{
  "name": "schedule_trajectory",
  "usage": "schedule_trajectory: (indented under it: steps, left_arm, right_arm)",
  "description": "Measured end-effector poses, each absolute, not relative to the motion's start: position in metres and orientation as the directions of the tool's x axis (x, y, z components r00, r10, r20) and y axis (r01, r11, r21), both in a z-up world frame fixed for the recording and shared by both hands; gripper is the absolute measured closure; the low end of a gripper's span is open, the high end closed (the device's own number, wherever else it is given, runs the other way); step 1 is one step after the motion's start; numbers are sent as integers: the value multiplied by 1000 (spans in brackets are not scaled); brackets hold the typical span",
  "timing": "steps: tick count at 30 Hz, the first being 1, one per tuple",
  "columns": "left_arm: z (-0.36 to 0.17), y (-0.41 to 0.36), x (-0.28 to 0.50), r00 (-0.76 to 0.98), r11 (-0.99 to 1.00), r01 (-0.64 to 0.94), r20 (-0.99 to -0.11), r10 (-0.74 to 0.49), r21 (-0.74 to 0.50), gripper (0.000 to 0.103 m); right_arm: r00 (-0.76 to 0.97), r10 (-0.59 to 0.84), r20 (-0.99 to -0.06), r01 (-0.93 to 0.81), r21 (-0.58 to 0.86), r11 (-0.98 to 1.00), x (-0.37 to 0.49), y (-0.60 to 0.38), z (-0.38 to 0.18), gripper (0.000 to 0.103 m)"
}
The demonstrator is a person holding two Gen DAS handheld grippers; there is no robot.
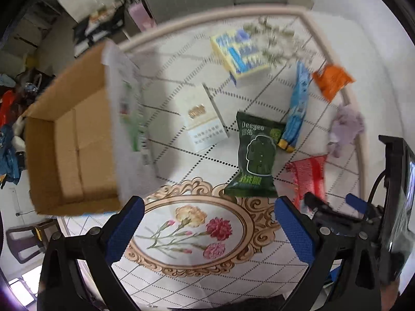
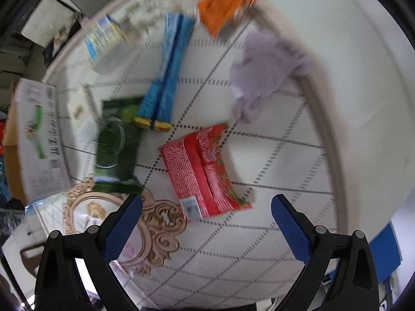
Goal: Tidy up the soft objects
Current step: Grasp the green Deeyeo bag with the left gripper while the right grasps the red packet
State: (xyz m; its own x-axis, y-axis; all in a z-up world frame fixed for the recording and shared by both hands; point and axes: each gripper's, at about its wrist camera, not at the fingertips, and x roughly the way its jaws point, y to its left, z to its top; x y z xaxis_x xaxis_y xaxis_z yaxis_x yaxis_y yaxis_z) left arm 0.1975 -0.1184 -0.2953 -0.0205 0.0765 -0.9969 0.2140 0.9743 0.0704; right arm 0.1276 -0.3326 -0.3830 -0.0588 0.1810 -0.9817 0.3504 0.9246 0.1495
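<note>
Squarely ahead of the right gripper (image 2: pixel 207 229) lies the red packet (image 2: pixel 205 171), flat on the tablecloth (image 2: pixel 272 155); its long axis runs from upper left to lower right in the right wrist view, with the white label end nearest the fingers. Beyond it, the blue packet (image 2: pixel 168 70) points its yellow end toward the camera, long axis nearly upright and leaning right at the top. A dark green snack bag (image 1: pixel 253 155) lies just left of the blue one, its long axis running away from the left gripper (image 1: pixel 207 229). A lilac plush toy (image 2: pixel 262 72) sits near the table's raised rim, an orange packet (image 2: pixel 225 7) farther back. Both grippers hover above the cloth with jaws spread wide, holding nothing. At the left stands an open cardboard box (image 1: pixel 67 153), a white printed flap on its near wall.
</note>
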Motion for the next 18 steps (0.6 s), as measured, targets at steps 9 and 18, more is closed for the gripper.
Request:
schedule_trajectory:
  steps: [9,18]
  left_arm:
    - [-366,-159,227,-205,949,315,-978,49,-18,0]
    - [-425,-174,218,-328,943,332,-940,97,-18,64]
  right_arm:
    - [-132,163,-978,391,100,915,116,-347,-424,45]
    - [-169,170,-971,396,91,914,100,-351,-442,44]
